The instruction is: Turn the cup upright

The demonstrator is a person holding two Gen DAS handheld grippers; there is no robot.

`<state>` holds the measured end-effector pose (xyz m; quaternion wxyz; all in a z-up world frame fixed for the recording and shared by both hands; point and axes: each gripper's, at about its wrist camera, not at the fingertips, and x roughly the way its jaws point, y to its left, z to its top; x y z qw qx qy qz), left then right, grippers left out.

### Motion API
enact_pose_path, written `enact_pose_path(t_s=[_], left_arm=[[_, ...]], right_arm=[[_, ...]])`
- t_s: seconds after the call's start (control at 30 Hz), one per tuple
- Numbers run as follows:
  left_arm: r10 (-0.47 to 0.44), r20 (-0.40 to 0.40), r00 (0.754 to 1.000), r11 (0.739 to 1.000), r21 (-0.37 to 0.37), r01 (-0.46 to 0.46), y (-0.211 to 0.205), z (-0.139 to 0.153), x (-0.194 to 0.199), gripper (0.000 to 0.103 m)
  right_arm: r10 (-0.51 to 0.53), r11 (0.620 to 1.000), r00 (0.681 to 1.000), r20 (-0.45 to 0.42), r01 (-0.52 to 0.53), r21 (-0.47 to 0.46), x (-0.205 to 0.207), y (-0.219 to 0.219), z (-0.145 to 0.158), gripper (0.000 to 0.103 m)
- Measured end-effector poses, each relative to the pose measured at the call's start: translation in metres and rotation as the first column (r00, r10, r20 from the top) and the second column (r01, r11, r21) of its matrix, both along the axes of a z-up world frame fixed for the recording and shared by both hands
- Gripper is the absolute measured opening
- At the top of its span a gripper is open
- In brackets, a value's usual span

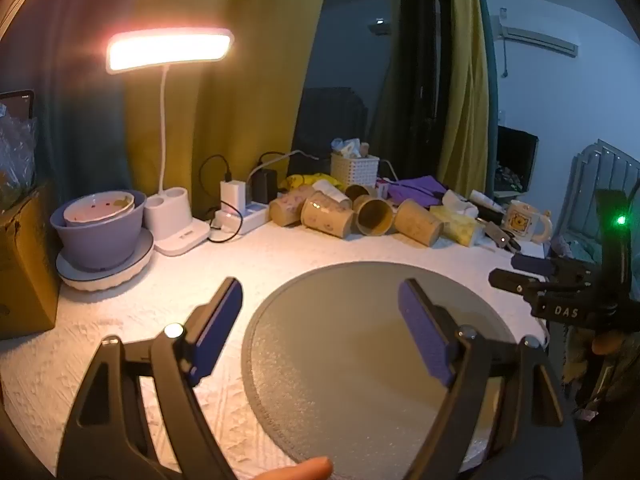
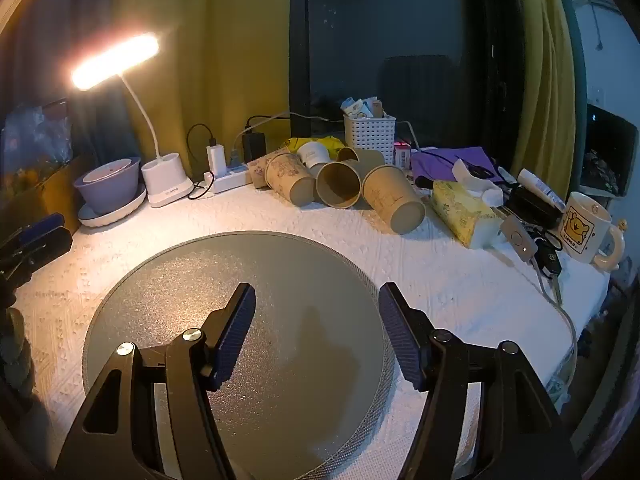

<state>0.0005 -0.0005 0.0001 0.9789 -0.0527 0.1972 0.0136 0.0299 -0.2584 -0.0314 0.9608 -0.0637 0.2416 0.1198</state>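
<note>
Now the cups [image 2: 348, 184] lie tipped over in a pile behind the round mat [image 2: 240, 320], near the basket [image 2: 370, 132]. Left gripper [image 1: 320, 328] and right gripper [image 2: 316, 332] hang over the mat, wide apart, holding nothing.

Each hand-held gripper [image 2: 316, 332] has black arms, blue ribbed pads [image 2: 236, 334] (silver screws at pivots).

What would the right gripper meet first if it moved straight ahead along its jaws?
The right gripper, jaws open and empty, hangs over the round grey mat. Straight ahead, it would probably reach the pile of tipped paper cups first, though depth is uncertain.
</note>
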Motion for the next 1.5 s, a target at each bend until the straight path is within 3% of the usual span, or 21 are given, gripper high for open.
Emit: enact_pose_path(t_s=[1.5], left_arm=[[0.002,0.013,1.0,1.0,-0.011,-0.001,0.0005,0.0001,-0.0007,0.082]], right_arm=[[0.009,1.0,1.0,0.001,-0.009,-0.001,-0.0023,0.0019,0.0015,0.067]])
